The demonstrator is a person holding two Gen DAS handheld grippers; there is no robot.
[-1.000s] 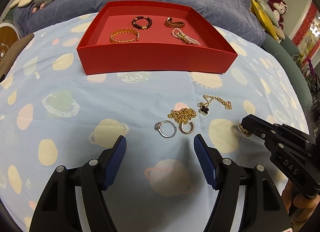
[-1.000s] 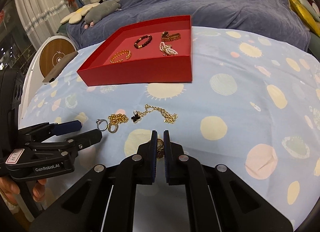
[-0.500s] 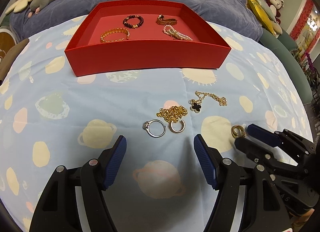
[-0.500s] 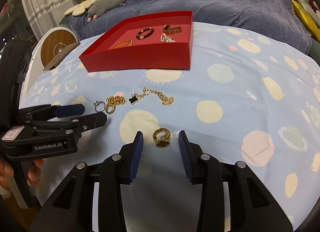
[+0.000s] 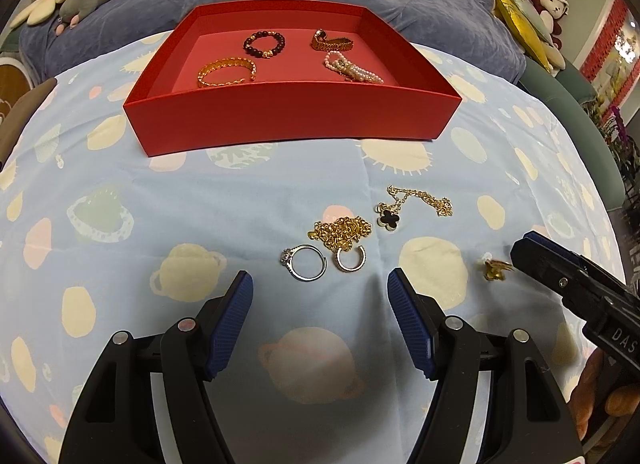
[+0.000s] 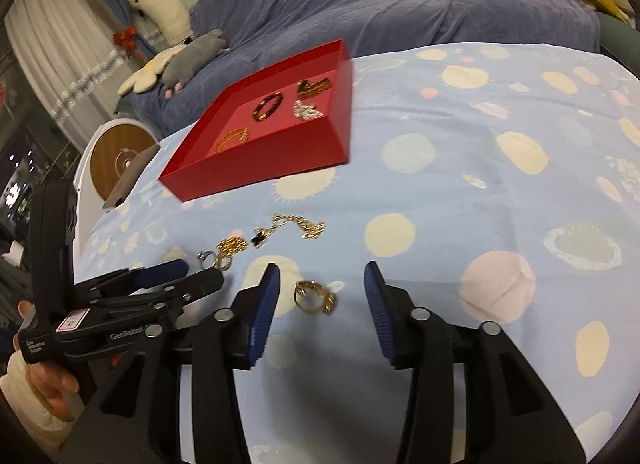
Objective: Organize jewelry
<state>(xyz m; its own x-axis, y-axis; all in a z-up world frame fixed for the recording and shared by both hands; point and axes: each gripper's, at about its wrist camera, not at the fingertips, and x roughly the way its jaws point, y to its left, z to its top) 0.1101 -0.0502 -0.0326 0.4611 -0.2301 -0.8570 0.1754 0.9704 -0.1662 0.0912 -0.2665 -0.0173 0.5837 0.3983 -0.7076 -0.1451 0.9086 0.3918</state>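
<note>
Four bracelets (image 5: 228,71) already lie in your red box (image 5: 292,119); two necklaces (image 5: 416,203), three rings (image 5: 306,262) remain on the table (image 5: 120,191). Both your grippers' fingers stand apart and empty, the right gripper (image 6: 318,306) around the gold ring (image 6: 314,296), the left gripper (image 5: 320,316) just short of the silver one.

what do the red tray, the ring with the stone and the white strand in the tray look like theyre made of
Red tray: probably matte paperboard, given its flat, unshiny walls and crisp folded edges.
Ring with the stone: silver-toned polished metal with a bright sheen; the stone is too small to identify.
White strand: small, glossy, round pearl-like beads; real or imitation cannot be told.
</note>
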